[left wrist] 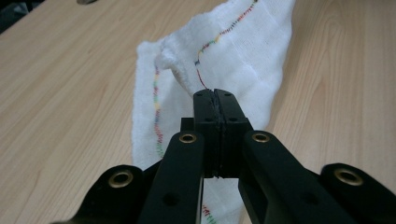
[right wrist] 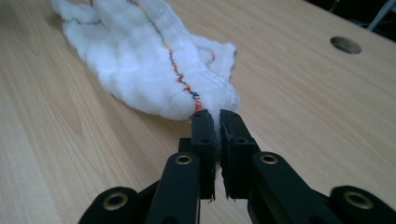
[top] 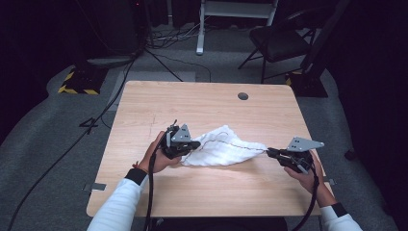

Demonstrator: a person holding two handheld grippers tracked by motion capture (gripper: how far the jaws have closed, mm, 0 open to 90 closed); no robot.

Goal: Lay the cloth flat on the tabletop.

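Both grippers are clamped on the white cloth (top: pixel 222 147): left gripper (top: pixel 192 144) pinches one corner at its tips, right gripper (top: pixel 270 152) the opposite corner; cloth sags onto the table (top: pixel 202 103) between them, likely gripped apart to spread or fold it

White cloth (top: pixel 219 148) on wooden table (top: pixel 202 103)

Bright tabletop, dark surroundings (soft focus)
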